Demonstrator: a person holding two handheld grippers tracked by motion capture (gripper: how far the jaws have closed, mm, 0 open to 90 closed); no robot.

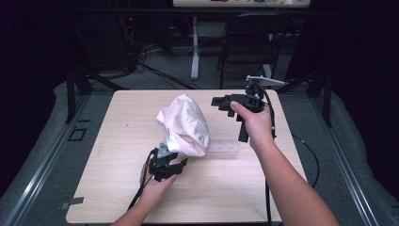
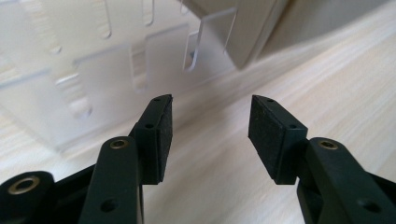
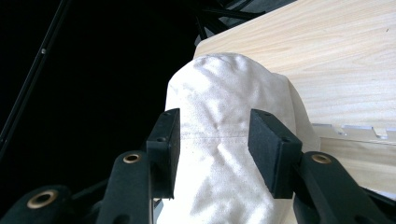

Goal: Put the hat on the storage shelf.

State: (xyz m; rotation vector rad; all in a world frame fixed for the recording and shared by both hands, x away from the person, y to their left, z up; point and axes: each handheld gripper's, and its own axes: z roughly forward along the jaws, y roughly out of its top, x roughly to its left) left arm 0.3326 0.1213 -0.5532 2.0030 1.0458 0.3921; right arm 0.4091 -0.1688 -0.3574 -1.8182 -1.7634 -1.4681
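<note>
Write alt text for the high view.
A puffed white cloth bag stands on a wooden table beside a clear plastic piece. The left gripper sits open at its base; the right gripper hovers open beyond it.

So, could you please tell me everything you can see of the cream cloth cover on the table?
The cream cloth cover looks like plain woven cotton, creased, with a stitched seam across it in the right gripper view. It stands puffed up in a rounded dome near the middle of the wooden table, draped over one end of a clear slotted plastic rack that lies on the table. The left gripper sits open at its lower edge; whether it touches the cloth is unclear.
</note>
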